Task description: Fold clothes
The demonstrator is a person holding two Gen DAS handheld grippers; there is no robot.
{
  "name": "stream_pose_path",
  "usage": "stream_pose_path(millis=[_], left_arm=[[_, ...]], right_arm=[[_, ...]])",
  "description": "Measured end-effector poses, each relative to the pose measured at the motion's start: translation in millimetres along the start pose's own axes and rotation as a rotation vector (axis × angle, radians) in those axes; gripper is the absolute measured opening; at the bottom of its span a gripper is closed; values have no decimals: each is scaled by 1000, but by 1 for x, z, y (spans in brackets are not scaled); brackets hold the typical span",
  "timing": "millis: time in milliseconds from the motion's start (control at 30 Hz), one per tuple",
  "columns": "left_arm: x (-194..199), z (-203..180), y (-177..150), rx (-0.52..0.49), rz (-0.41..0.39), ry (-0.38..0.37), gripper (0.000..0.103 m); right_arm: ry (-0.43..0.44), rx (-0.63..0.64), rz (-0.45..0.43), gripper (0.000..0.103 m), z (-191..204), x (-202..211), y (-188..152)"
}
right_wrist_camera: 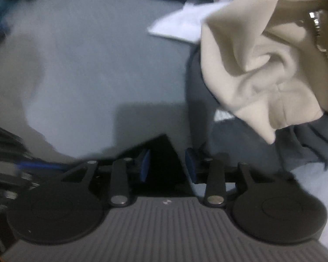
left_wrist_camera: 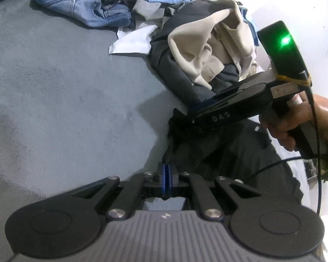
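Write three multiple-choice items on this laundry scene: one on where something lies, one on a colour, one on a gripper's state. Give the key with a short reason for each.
1. Where do the blue jeans lie in the left wrist view?
A. At the far upper left of the grey surface
B. Between the left gripper's pads
C. On top of the beige garment

2. What colour is the zipped garment on top of the pile?
A. Red
B. Beige
C. Green

3. How does the left gripper stand?
A. Wide open over bare surface
B. Shut on the black garment
C. Shut on the jeans

Key:
1 A, the jeans sit far off at the upper left, apart from both grippers.
2 B, its cloth is pale beige with a metal zip.
3 B, the blue pads meet on the black cloth's edge, while the right gripper stands open.
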State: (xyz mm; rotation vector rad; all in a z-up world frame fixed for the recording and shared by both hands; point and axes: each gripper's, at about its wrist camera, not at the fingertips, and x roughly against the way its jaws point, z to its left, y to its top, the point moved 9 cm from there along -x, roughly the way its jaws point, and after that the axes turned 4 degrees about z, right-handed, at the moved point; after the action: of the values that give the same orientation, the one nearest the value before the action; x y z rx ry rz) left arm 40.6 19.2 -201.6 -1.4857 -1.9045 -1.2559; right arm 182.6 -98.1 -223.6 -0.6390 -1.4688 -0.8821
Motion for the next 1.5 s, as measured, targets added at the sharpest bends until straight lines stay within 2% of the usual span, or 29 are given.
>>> stream_pose_path(millis=[100, 167, 233, 333, 433, 500, 600, 767, 933, 1000, 1033, 1100, 1167, 1200, 1267, 1367, 1467, 1500], left_arm=[[-4, -2, -3, -8, 15, 11, 4], [-6, -3, -3, -8, 15, 23, 4], [4, -5, 2, -3, -10, 45, 3], [22, -6, 15, 3, -65, 87, 3], [39, 0, 36, -8, -127, 168, 3], [36, 10, 46, -4, -128, 225, 3], [25, 29, 56, 24, -96, 291, 3], [2, 54, 52, 34, -35, 363, 3], [-4, 72, 49, 26, -15, 411, 3], [-3, 77, 50, 27, -14, 424, 11], [-2, 79, 52, 28, -16, 430, 12], [3, 83, 56, 41, -30, 448, 22], [10, 87, 59, 43, -48, 490, 27], [15, 89, 61, 45, -61, 510, 28], [25, 90, 63, 50, -89, 547, 33], [46, 85, 66, 41, -133, 594, 36], [72, 71, 60, 0, -158, 587, 46], [81, 65, 57, -16, -163, 579, 50]], right_arm=[[9, -6, -28, 31, 3, -2, -3], [42, 5, -52, 2, 9, 3, -5], [28, 16, -105, 2, 14, 17, -3], [-2, 51, -248, 2, 22, 54, 9], [-71, 118, -383, 2, 29, 90, 28], [-103, 150, -440, 2, 28, 99, 50], [-144, 224, -467, 2, 32, 84, 72], [-154, 285, -428, 3, 40, 24, 100], [-138, 211, -417, 7, 31, -8, 108], [-75, 139, -413, 9, 23, -11, 112], [-42, 94, -429, 15, 18, -7, 114], [46, -9, -493, 25, 7, 15, 113], [112, -95, -582, 43, -5, 49, 107], [132, -128, -624, 47, -11, 66, 102], [171, -186, -700, 52, -23, 103, 88], [207, -279, -810, 53, -42, 163, 55], [224, -349, -949, 53, -50, 235, -3], [228, -361, -960, 53, -45, 252, -29]])
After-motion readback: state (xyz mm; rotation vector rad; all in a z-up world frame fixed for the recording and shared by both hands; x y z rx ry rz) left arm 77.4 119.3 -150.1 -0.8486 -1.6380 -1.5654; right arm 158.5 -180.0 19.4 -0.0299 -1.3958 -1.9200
